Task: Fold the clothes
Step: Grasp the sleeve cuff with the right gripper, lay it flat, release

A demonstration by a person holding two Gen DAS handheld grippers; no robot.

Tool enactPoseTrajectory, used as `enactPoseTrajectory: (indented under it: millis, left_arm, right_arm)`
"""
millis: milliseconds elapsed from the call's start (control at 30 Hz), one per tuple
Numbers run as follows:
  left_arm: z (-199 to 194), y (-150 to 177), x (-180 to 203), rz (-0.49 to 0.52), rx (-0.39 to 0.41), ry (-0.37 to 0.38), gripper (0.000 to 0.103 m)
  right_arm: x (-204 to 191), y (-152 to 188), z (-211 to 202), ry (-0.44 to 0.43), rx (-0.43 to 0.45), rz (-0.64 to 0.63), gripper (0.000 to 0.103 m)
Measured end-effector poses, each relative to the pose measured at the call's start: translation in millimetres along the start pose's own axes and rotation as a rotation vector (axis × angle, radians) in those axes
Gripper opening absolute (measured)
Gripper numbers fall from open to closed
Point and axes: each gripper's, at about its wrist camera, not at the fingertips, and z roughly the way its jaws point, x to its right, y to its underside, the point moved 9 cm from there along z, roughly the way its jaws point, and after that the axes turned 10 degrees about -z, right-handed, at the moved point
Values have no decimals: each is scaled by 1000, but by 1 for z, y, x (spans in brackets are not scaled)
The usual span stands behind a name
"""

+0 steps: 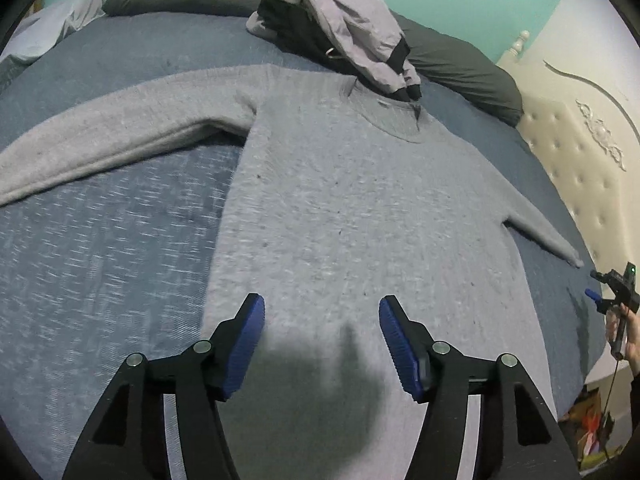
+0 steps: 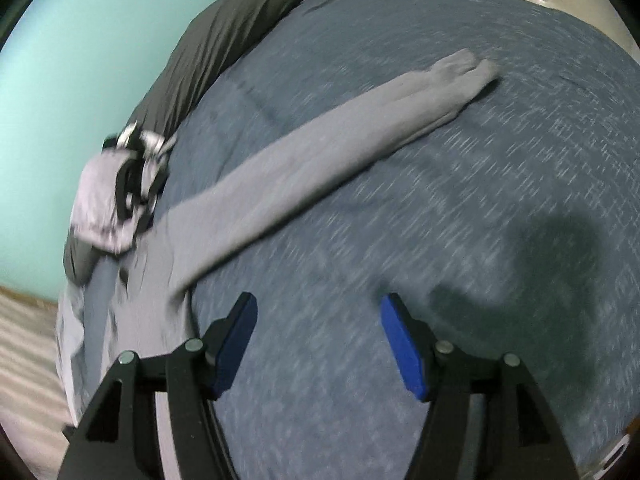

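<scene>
Grey sweater [image 1: 340, 208] spread flat and face-up on the blue bed cover [image 1: 100, 260], both sleeves out to the sides — no fold showing — with left tongs [image 1: 322, 330] over its hem and right tongs [image 2: 318, 328] beside one sleeve [image 2: 340, 128], both wide open, holding nothing.

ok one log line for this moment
grey knit sweater: flat on blue bedspread | left claw: open, above hem | right claw: open, empty

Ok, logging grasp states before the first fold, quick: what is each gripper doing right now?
Left gripper: open, empty, over the grey sweater.
Right gripper: open, empty, over the blue bedspread.
</scene>
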Motion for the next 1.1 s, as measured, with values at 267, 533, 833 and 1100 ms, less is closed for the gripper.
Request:
enactPoseTrajectory:
  millis: [267,533,833,1100]
  left_arm:
    - [39,-9,6,-62,45,-4,78]
    - [47,-17,9,-70,121,-25,86]
    - [50,-14,13,-29,144,-61,93]
    - [52,-14,13,-19,147,-62,99]
  right_arm:
    - [66,-47,7,8,142,210,67]
    - [107,-74,9,76,223,258,71]
    - [124,-105,27,145,254,242,71]
    - [115,-121,44,199,252,127,18]
